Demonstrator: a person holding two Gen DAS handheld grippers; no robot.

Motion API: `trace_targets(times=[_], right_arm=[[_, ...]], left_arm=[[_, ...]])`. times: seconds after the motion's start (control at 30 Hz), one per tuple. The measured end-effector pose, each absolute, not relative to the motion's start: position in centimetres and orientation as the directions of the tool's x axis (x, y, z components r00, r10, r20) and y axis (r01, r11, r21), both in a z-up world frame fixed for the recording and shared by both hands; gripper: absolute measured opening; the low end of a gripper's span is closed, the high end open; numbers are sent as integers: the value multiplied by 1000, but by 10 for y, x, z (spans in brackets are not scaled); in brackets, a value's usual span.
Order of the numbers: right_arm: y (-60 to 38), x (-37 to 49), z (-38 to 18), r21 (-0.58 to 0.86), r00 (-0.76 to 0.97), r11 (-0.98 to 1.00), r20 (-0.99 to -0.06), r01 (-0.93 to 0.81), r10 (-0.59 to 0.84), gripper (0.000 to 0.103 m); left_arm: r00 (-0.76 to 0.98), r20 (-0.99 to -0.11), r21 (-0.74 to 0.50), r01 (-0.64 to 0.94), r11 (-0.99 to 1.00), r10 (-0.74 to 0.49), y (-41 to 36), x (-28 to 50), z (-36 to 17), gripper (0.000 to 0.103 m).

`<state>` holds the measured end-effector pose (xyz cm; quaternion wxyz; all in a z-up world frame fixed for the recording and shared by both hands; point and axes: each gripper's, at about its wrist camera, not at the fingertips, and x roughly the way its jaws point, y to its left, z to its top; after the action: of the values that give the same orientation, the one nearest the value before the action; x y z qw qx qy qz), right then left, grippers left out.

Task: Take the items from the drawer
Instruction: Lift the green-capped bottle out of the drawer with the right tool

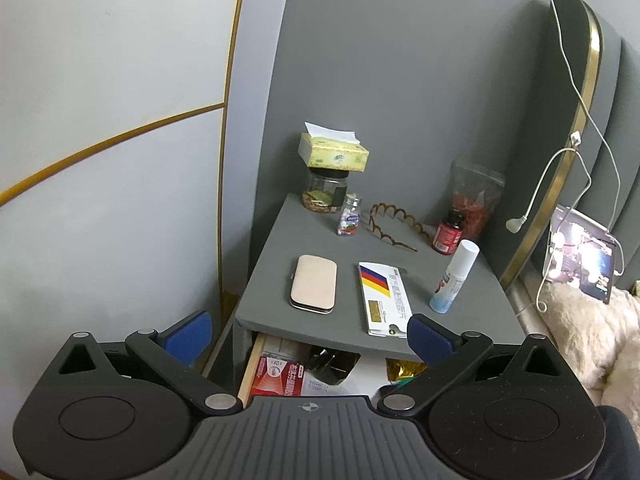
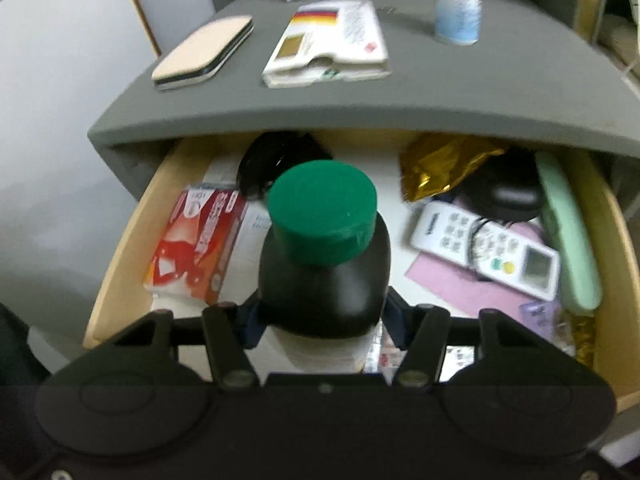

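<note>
While the drawer [image 2: 120, 264] stands pulled out beneath the grey nightstand surface [image 2: 360, 96], the top carries: a beige flat case [image 1: 313, 284]; a white medicine box [image 1: 385, 299] with a black, red and yellow stripe; a white spray bottle [image 1: 454, 278], upright; a red-labelled pill bottle [image 1: 447, 232]; a small clear bottle [image 1: 349, 216]; a scalloped brown hair band [image 1: 394, 224]; a glass jar [image 1: 325, 192] with a tissue box [image 1: 333, 151] resting on its lid; a clear bag of red contents [image 1: 476, 196] against the wall. White cables [image 1: 576, 92] hang beside the headboard.

Left hand-held gripper [image 1: 308, 330]: jaws spread wide, nothing between them, held above the near edge of the surface, over the drawer.

Right hand-held gripper [image 2: 320, 320]: over the open drawer, pointing steeply down, its blue pads pinching the lower body of a dark bottle with a green cap [image 2: 323, 216]. The bottle stands cap-forward, above the drawer's middle.

Drawer contents: red and white box [image 2: 196, 240], left; black glossy object [image 2: 276, 160], rear; crumpled gold foil bag [image 2: 440, 164], rear right; white remote control [image 2: 486, 246] on a pink sheet [image 2: 444, 276]; dark rounded object [image 2: 504, 192] behind the remote; pale green case [image 2: 568, 232] along the right wall; small packets at the front right, too blurred to identify.
</note>
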<state>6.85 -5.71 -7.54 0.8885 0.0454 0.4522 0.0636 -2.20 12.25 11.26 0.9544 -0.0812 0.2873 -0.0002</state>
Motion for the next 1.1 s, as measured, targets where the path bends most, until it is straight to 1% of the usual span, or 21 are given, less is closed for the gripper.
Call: trace_targets(times=[0.07, 0.13, 0.23, 0.3, 0.33, 0.4, 0.43, 0.47, 0.57, 0.63, 0.73, 0.87, 0.97, 1.03, 1.1], right_arm=[[-68, 61, -55, 184, 608, 979, -769, -86, 198, 55], [-85, 49, -19, 254, 649, 960, -711, -119, 268, 55], [-99, 40, 17, 287, 688, 945, -656, -155, 312, 55], [-120, 37, 55, 286, 735, 945, -604, -162, 309, 55], [-134, 42, 73, 259, 763, 955, -585, -144, 274, 55], [-151, 54, 88, 216, 791, 970, -573, -107, 215, 55], [-166, 68, 94, 183, 811, 981, -561, -71, 164, 55], [-168, 71, 94, 179, 813, 982, -561, -66, 157, 55], [-206, 125, 82, 147, 810, 989, -582, 27, 64, 55], [-217, 147, 74, 143, 809, 988, -587, 61, 35, 55], [-217, 170, 63, 113, 809, 992, -588, 64, 15, 55], [-212, 185, 48, 110, 796, 991, -605, 71, 10, 55], [-206, 186, 36, 75, 797, 995, -604, 59, -2, 56], [-201, 182, 19, 61, 812, 997, -584, 41, 2, 57], [-196, 182, 17, 30, 825, 999, -565, 32, -10, 57]], left_arm=[[837, -545, -150, -45, 988, -45, 121, -22, 113, 103], [838, -544, -147, -45, 988, -43, 121, -22, 112, 103], [834, -550, -136, -44, 990, -38, 119, -22, 110, 103], [834, -550, -131, -47, 990, -34, 119, -22, 110, 103], [835, -549, -131, -46, 990, -34, 119, -22, 110, 103], [836, -548, -125, -44, 991, -32, 117, -23, 111, 103], [836, -548, -122, -42, 992, -32, 117, -23, 111, 103], [836, -548, -119, -40, 992, -32, 116, -23, 111, 103], [839, -543, -102, -28, 994, -32, 112, -23, 111, 103], [839, -544, -93, -29, 995, -26, 111, -24, 111, 103], [837, -547, -83, -28, 996, -22, 110, -23, 109, 103], [833, -553, -70, -30, 997, -14, 109, -22, 107, 103], [830, -558, -67, -35, 997, -9, 109, -22, 105, 103], [830, -558, -65, -36, 997, -7, 109, -22, 105, 103], [831, -556, -63, -37, 997, -4, 109, -23, 105, 103]])
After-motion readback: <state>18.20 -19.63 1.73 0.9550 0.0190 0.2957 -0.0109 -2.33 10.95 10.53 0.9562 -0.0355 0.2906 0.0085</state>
